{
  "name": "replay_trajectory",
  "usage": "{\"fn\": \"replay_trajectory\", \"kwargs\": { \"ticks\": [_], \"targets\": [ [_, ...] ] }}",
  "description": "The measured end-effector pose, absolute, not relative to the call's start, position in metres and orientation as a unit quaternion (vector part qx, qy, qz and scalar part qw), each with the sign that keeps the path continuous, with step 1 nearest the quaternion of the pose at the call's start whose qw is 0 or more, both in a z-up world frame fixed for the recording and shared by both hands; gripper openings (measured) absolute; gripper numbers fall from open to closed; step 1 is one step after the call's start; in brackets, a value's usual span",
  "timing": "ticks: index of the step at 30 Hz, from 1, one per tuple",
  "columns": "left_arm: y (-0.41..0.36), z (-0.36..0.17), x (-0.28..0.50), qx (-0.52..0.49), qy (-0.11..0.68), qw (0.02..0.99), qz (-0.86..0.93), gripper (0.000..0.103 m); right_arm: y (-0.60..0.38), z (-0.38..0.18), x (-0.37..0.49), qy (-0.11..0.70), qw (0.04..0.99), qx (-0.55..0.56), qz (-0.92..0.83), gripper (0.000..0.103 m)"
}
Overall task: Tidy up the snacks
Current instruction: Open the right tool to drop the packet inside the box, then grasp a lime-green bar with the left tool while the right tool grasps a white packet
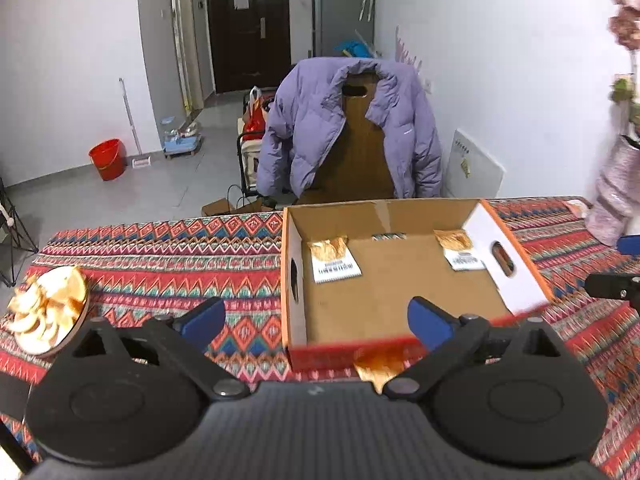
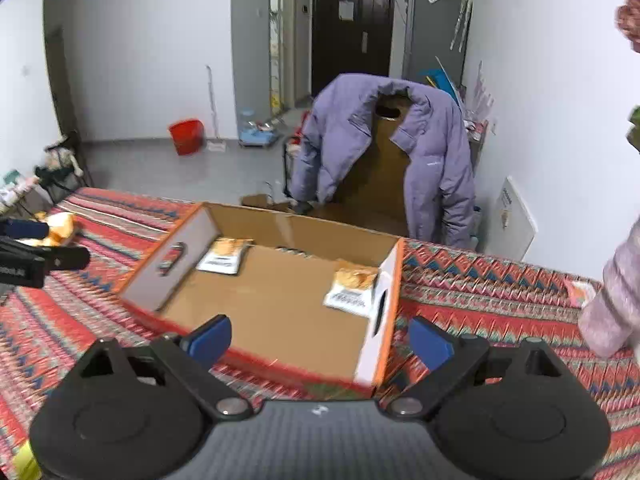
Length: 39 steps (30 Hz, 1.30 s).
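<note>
An open cardboard box (image 1: 400, 304) with orange edges sits on the patterned tablecloth; it also shows in the right wrist view (image 2: 280, 320). Two gold-and-white snack packets lie inside it, one at the far left (image 1: 334, 260) (image 2: 224, 258) and one at the far right (image 1: 458, 250) (image 2: 354, 288). A third gold packet (image 1: 378, 368) lies on the cloth in front of the box, just under my left gripper (image 1: 316, 320), which is open and empty above the box's near edge. My right gripper (image 2: 320, 338) is open and empty over the box's near right corner.
A plate of orange peel (image 1: 46, 308) sits at the table's left end. A pink vase with flowers (image 1: 616, 200) stands at the right. A chair with a purple jacket (image 1: 348, 128) stands behind the table. A red bucket (image 1: 106, 158) is on the floor.
</note>
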<state>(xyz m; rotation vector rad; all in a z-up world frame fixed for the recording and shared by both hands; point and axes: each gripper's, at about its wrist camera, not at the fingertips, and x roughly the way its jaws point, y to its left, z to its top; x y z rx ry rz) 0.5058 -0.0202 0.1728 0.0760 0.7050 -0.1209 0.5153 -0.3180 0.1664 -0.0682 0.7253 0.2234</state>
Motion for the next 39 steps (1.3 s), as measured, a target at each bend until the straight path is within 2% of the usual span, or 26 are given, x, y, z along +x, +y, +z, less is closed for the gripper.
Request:
{"fn": "replay_trajectory", "kwargs": {
  "ticks": [2, 6, 12, 19, 25, 33, 39],
  "targets": [
    [-0.016, 0.175, 0.476, 0.036, 0.333, 0.941, -0.057, 0.102, -0.320, 0.169, 0.489, 0.341, 0.932, -0.019, 0.122, 0.096],
    [0.000, 0.169, 0.412, 0.019, 0.302, 0.951, -0.066, 0.103, -0.322, 0.168, 0.435, 0.308, 0.941, -0.001, 0.137, 0.103],
    [0.021, 0.140, 0.326, -0.016, 0.276, 0.958, -0.081, 0.103, -0.322, 0.152, 0.358, 0.260, 0.954, 0.020, 0.149, 0.103],
    [0.032, 0.114, 0.242, 0.020, 0.222, 0.973, -0.066, 0.103, -0.315, 0.115, 0.276, 0.216, 0.968, 0.009, 0.130, 0.103],
    [0.040, 0.088, 0.213, -0.002, 0.246, 0.968, -0.058, 0.103, -0.306, 0.090, 0.226, 0.198, 0.976, -0.014, 0.095, 0.103],
    [0.025, 0.066, 0.191, 0.064, 0.243, 0.965, -0.075, 0.103, -0.297, 0.057, 0.187, 0.188, 0.978, 0.006, 0.095, 0.103],
    [0.028, 0.060, 0.196, 0.056, 0.239, 0.967, -0.071, 0.103, -0.301, 0.041, 0.187, 0.217, 0.973, 0.018, 0.081, 0.103]
  ]
}}
